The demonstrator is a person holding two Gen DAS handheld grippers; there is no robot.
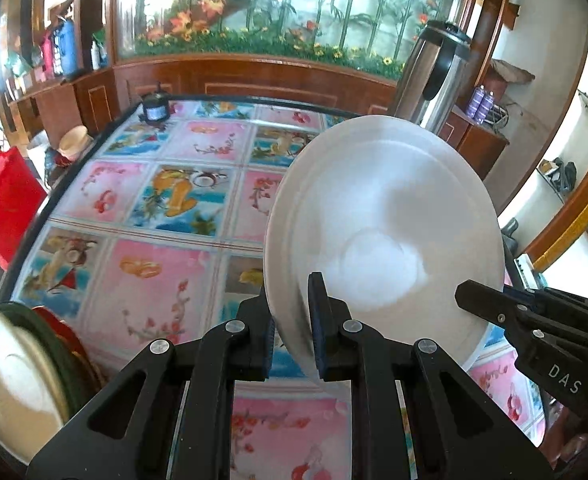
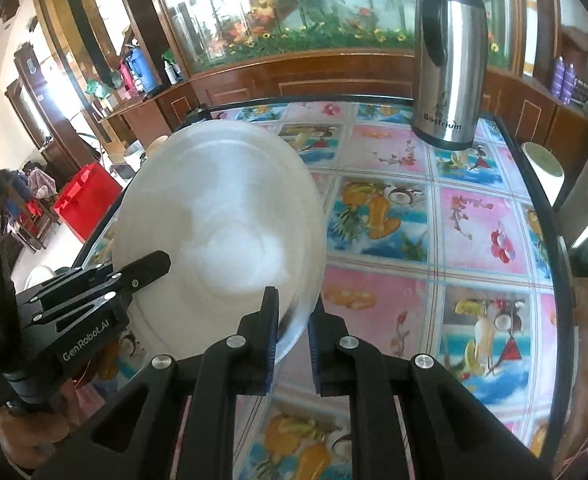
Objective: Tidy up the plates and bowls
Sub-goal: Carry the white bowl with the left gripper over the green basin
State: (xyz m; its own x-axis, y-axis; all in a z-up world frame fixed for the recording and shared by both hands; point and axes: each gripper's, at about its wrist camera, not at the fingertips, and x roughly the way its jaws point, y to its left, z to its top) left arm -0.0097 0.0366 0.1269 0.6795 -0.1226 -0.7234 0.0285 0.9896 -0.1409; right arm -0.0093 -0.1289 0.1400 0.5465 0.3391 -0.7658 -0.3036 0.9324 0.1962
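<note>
A large white plate (image 1: 382, 216) hangs tilted above the table, gripped at two sides of its rim. My left gripper (image 1: 294, 332) is shut on the plate's near-left edge, with the rim pinched between its blue pads. My right gripper (image 2: 294, 320) is shut on the opposite edge of the same plate (image 2: 222, 208). The left gripper (image 2: 150, 268) also shows in the right wrist view at the plate's left side, with a hand below it. At the lower left of the left wrist view stands a stack of dishes (image 1: 10, 376): a cream one on top, green and red rims beneath.
The table (image 2: 478, 220) has a colourful fruit-and-flower cloth under glass with a dark rim. A steel thermos jug (image 2: 450, 68) stands at its far right. A small dark jar (image 1: 156, 106) sits at the far left corner. A red bag (image 1: 2, 200) lies beyond the left edge.
</note>
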